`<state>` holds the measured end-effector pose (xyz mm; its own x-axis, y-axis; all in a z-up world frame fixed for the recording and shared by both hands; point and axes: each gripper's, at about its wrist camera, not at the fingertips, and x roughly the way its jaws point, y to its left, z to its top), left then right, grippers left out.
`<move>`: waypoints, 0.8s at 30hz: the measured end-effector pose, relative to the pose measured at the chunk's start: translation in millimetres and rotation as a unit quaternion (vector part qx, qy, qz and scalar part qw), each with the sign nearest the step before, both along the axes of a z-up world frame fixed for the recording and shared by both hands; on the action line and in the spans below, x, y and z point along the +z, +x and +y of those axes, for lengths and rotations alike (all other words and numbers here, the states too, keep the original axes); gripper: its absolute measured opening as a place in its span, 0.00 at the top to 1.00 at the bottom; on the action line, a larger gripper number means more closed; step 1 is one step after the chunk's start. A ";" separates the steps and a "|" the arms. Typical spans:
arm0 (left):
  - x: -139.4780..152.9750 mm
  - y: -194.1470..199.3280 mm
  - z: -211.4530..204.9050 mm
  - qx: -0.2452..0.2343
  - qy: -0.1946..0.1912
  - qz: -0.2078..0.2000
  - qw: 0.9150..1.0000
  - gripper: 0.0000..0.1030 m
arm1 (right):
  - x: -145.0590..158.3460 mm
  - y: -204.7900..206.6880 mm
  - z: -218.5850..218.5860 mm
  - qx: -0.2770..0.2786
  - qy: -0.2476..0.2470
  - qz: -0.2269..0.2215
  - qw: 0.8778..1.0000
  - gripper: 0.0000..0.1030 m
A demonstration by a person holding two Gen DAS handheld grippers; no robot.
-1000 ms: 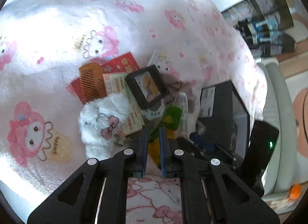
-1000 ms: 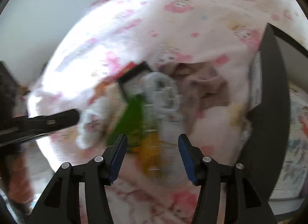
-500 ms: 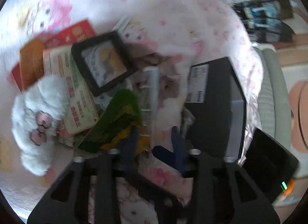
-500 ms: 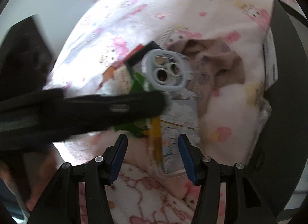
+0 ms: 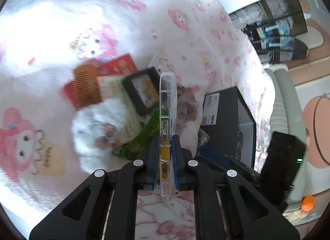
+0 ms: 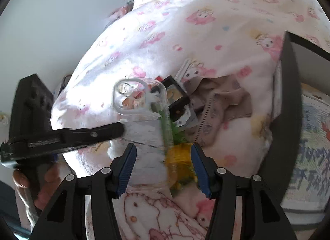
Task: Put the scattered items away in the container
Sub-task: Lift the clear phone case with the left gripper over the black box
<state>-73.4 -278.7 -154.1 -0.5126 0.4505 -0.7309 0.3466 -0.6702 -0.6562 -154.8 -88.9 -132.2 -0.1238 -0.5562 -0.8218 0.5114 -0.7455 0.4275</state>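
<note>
Clear plastic sits clenched in my left jaws: one phone case (image 5: 168,116), held edge-on and lifted above the heap on the bed (image 5: 61,23). From the right wrist view the case (image 6: 142,108) shows its camera cut-out, hanging over the pile with my left gripper (image 6: 121,129) pinching its side. My right gripper (image 6: 163,164) stands released, jaws wide with nothing between them, hovering above a yellow packet (image 6: 179,155).

One black box (image 5: 229,105) stands at the right edge of the heap, its mouth open; I cannot tell what lies inside it.

Counted on the pink-printed blanket: one brown comb (image 5: 86,83), one red envelope (image 5: 119,65), one black frame (image 5: 142,89), one white plush (image 5: 97,128), one green packet (image 5: 144,134) and one beige cloth (image 6: 222,103).

Everything is bunched close, items overlapping each other. Beyond the heap, the blanket lies bare up and to the left. On the right the bed ends just past the box, where the floor (image 5: 309,64) shows.
</note>
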 end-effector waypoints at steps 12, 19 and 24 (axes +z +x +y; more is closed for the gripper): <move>-50.2 13.0 -23.9 0.033 0.004 -0.052 0.998 0.78 | -25.2 13.0 -37.9 0.060 0.043 -0.019 0.997 0.50; -57.6 3.7 -13.1 0.026 -0.023 -0.058 0.998 0.77 | -51.0 1.9 -68.4 0.096 0.046 -0.036 0.994 0.53; -54.8 -0.8 -10.8 0.018 -0.025 -0.052 0.998 0.76 | -50.4 5.9 -64.9 0.101 0.047 -0.022 0.994 0.65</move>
<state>-74.2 -289.5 -208.9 -0.4483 0.3956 -0.8016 0.4352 -0.6867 -0.5823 -148.9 -153.8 -182.6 0.0187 -0.4861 -0.8737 0.6367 -0.6680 0.3852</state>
